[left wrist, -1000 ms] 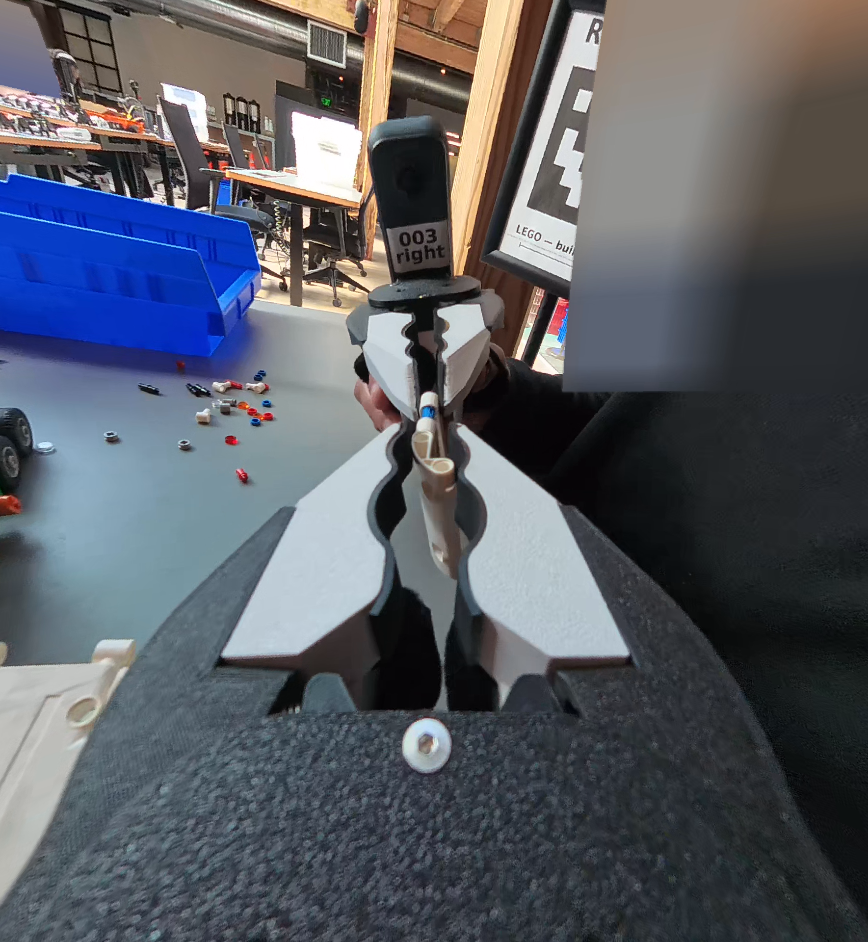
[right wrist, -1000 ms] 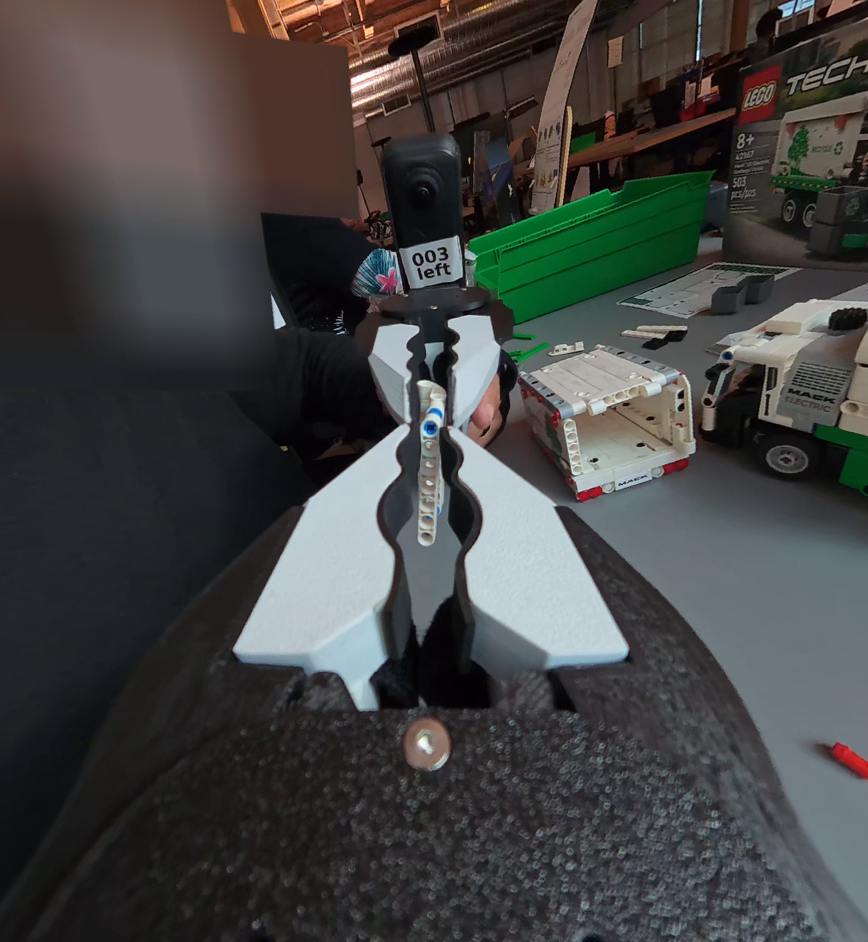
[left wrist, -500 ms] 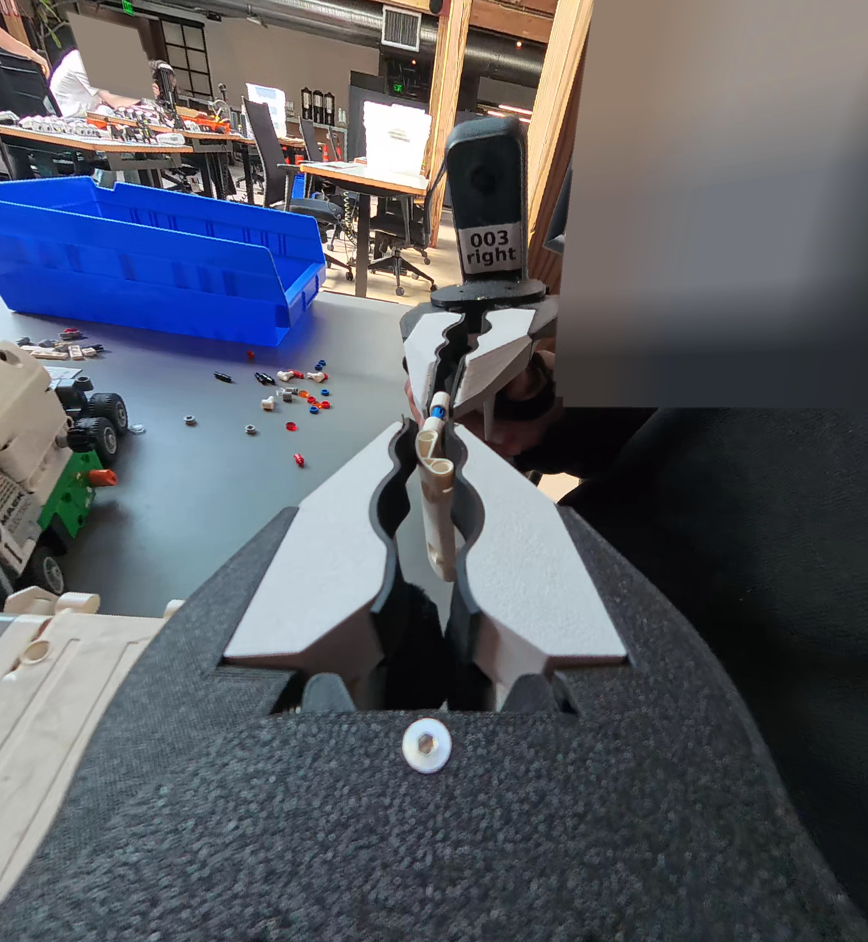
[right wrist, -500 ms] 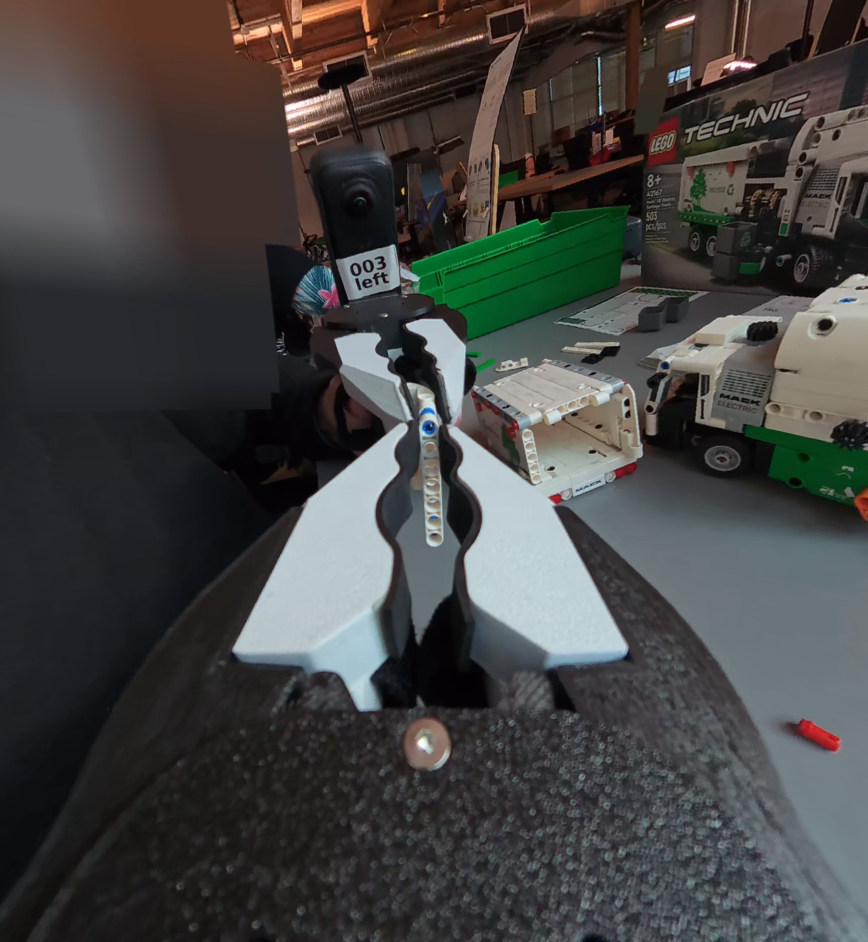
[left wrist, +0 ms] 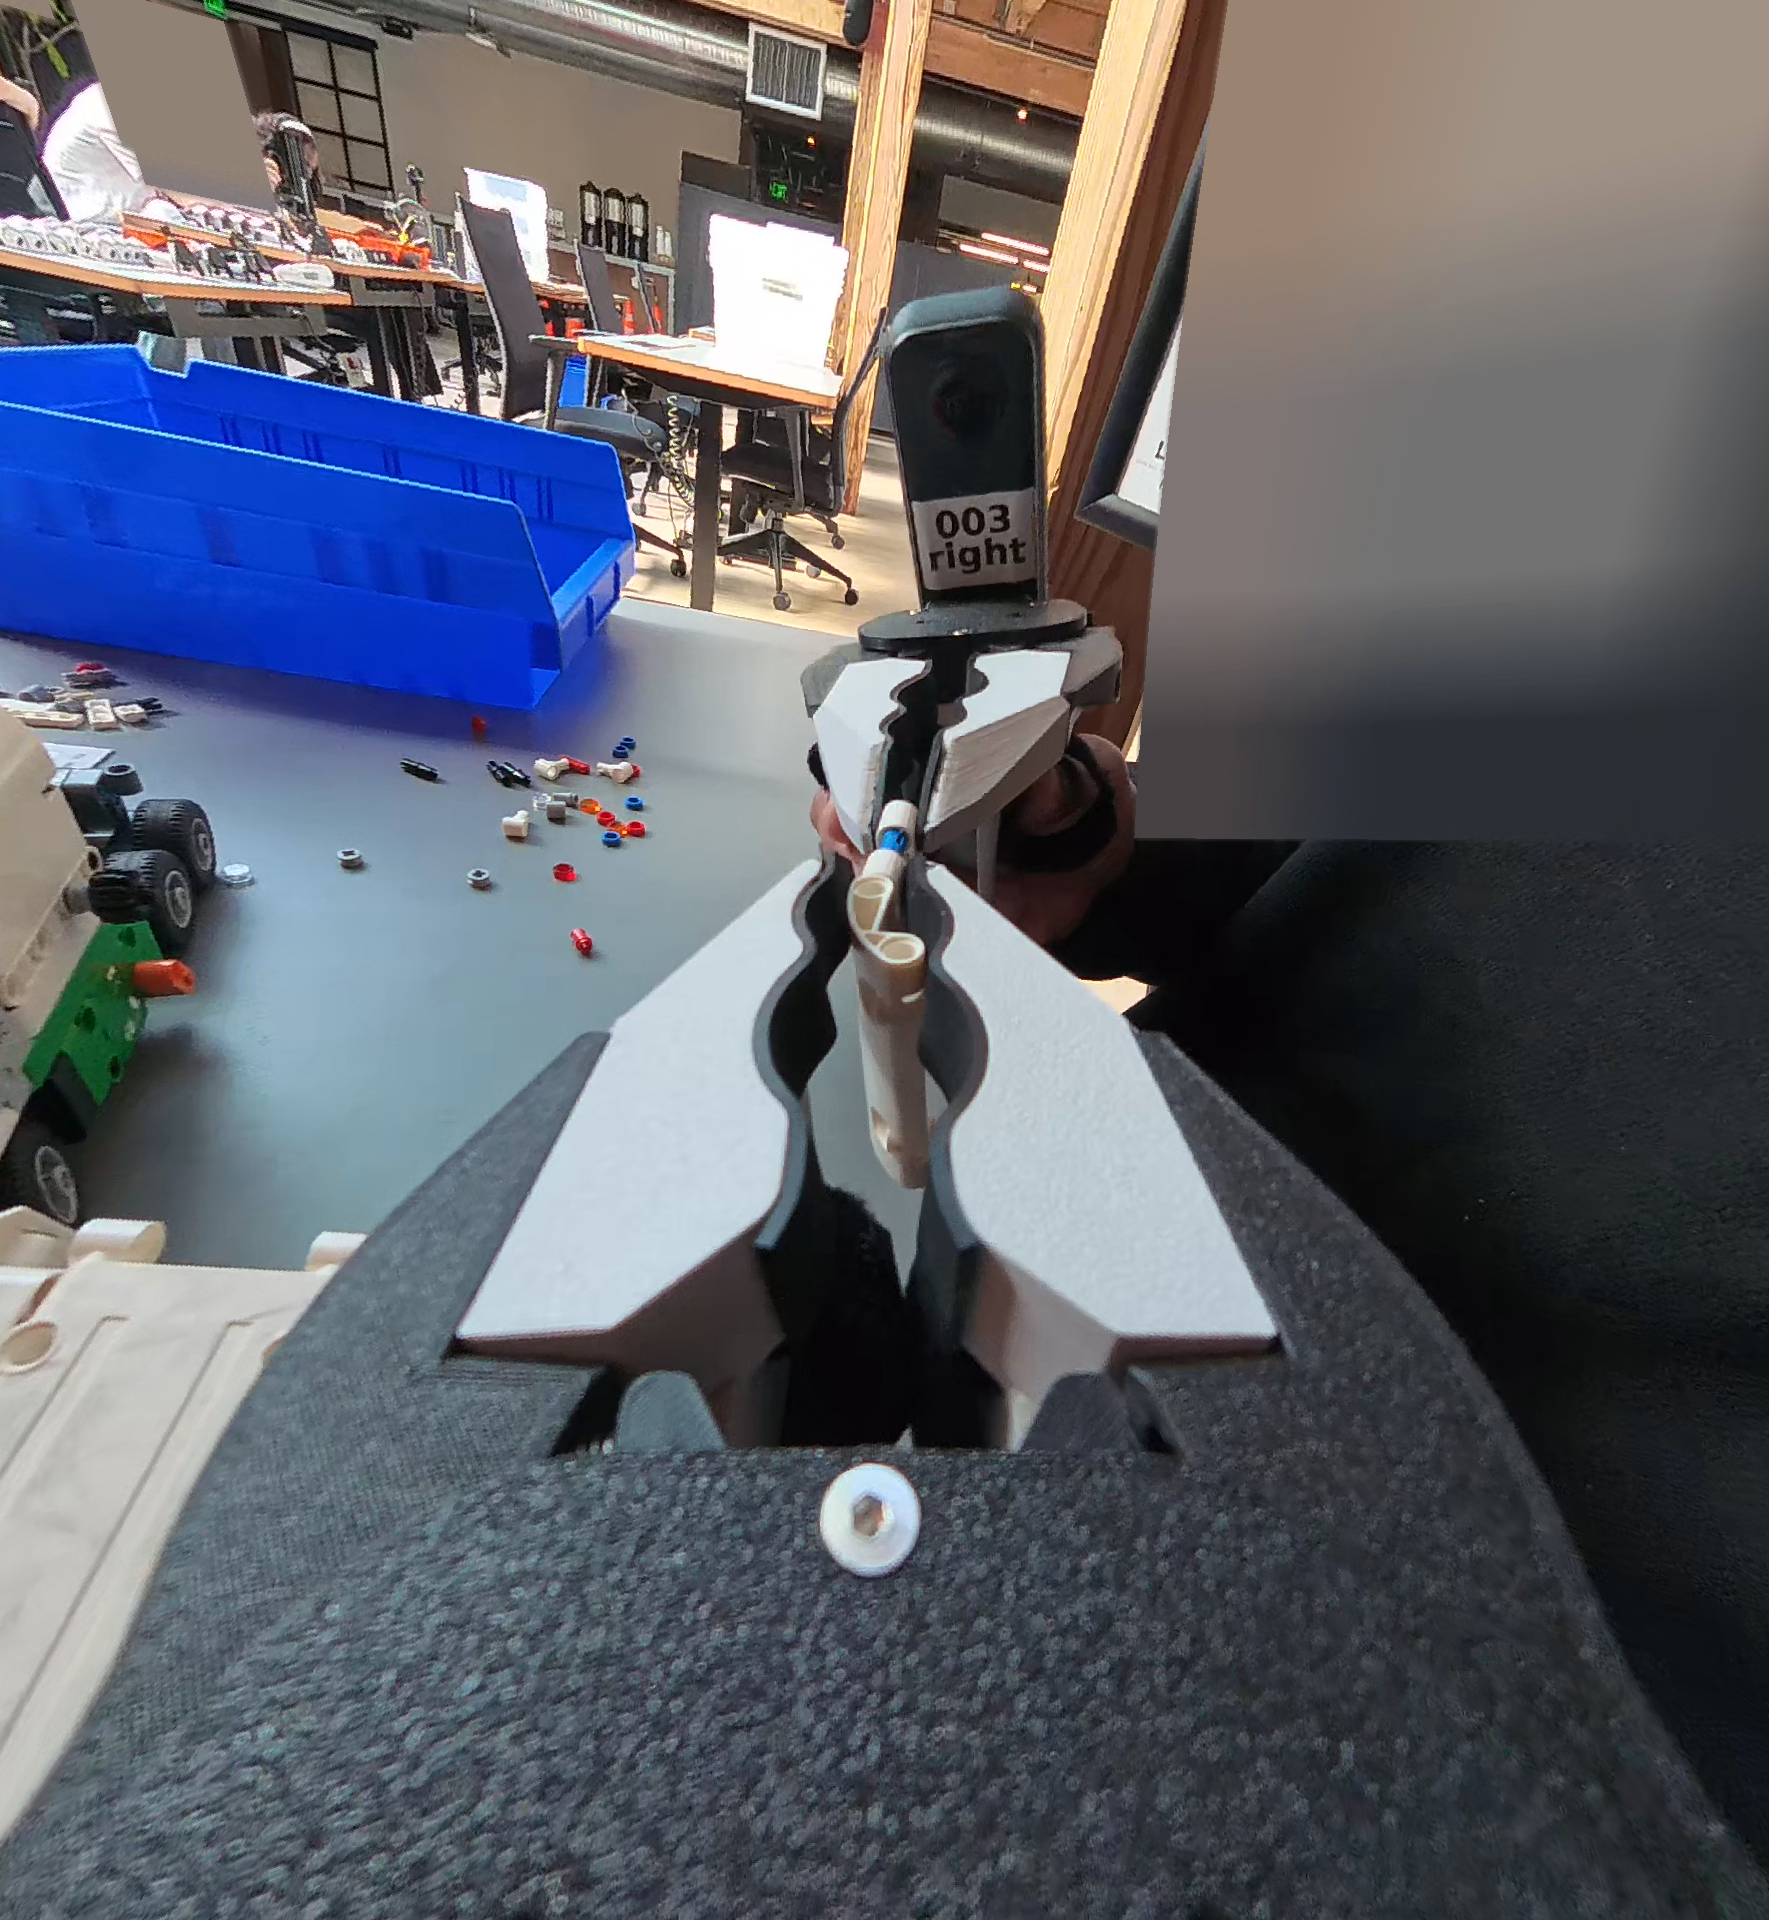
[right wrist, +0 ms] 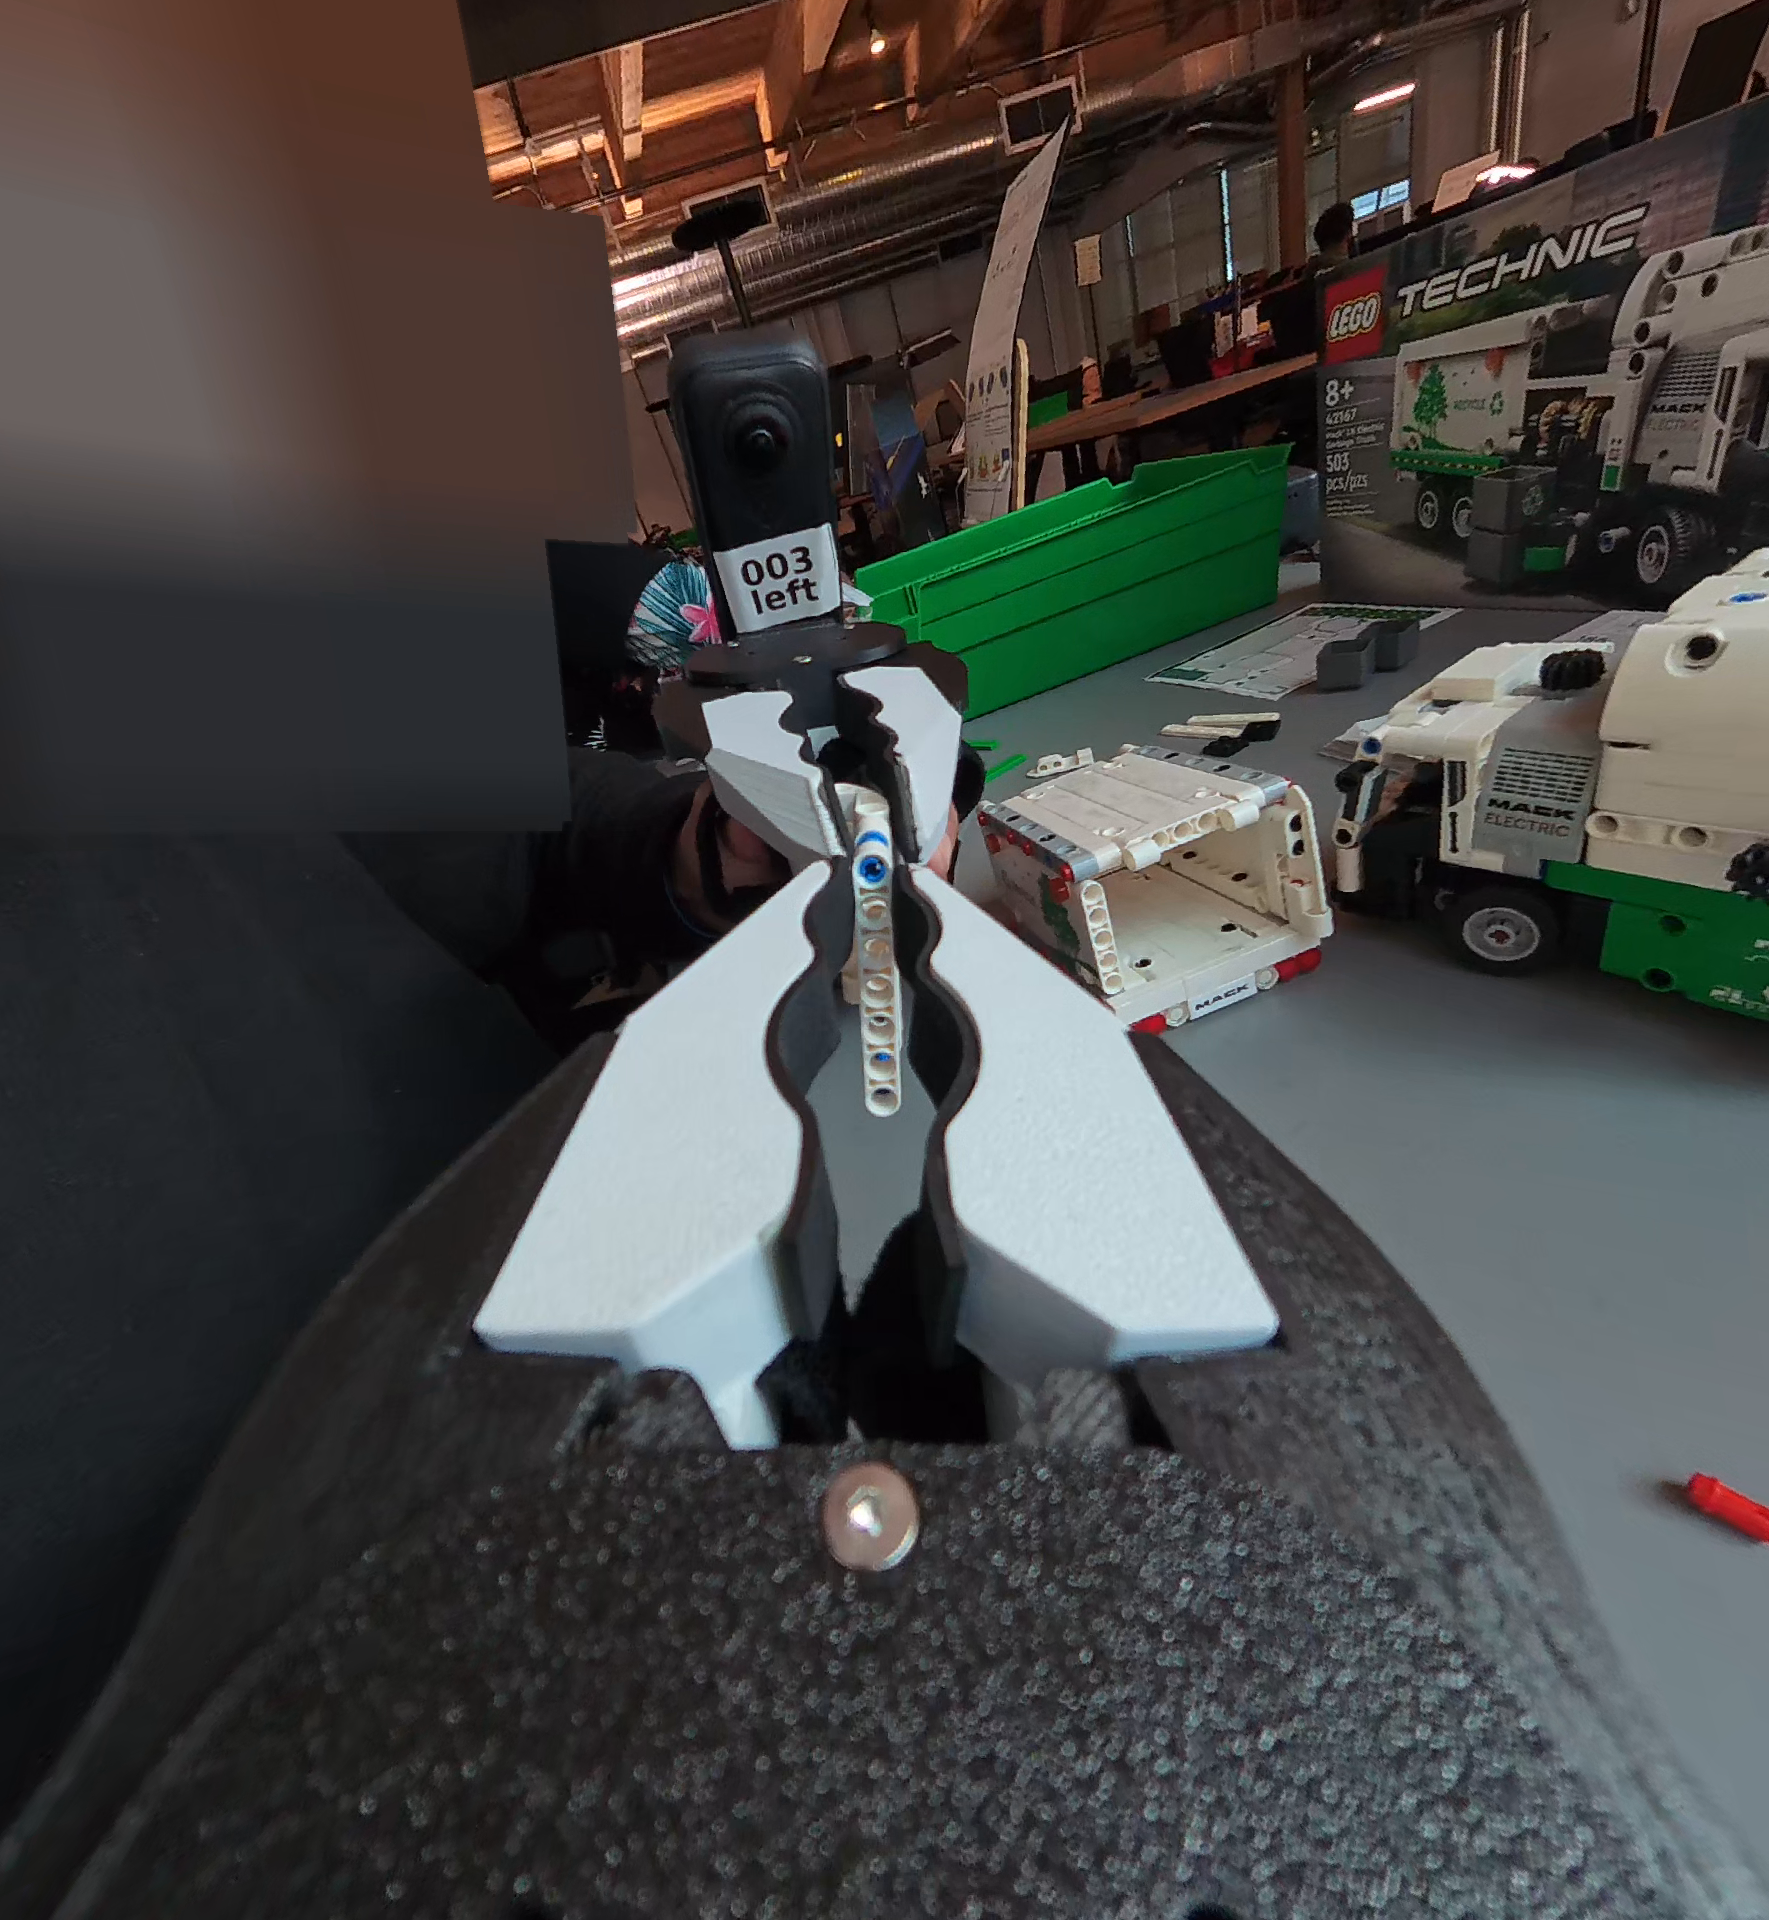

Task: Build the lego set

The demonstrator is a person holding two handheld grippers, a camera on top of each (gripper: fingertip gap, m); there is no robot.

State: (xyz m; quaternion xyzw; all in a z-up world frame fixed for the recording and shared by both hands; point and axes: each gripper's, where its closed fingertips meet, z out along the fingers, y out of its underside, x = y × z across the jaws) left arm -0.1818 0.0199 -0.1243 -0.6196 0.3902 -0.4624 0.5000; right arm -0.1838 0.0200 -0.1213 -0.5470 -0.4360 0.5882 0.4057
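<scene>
My left gripper (left wrist: pixel 875 883) is shut on a cream lego beam (left wrist: pixel 892 1049) that runs along its fingers. My right gripper (right wrist: pixel 864 873) is shut on a white holed beam (right wrist: pixel 878 997) with blue pins. The two grippers face each other tip to tip above the table edge, and the two beams meet end to end. The right gripper (left wrist: pixel 927 769) and its beam's blue-pinned tip (left wrist: pixel 892 836) show in the left wrist view. The left gripper (right wrist: pixel 838 779) shows in the right wrist view.
A white and green lego truck (right wrist: pixel 1638 810) and a white box body (right wrist: pixel 1150 873) stand on the grey table. A green bin (right wrist: pixel 1088 582), the set's box (right wrist: pixel 1586 395), a red pin (right wrist: pixel 1732 1507), a blue bin (left wrist: pixel 267 530) and loose small parts (left wrist: pixel 568 810) lie around. My two grippers' fingertips are within a few centimetres of each other.
Both grippers have swung together and stayed tip to tip with their beams. The truck has come into the left wrist view and sits larger in the right wrist view.
</scene>
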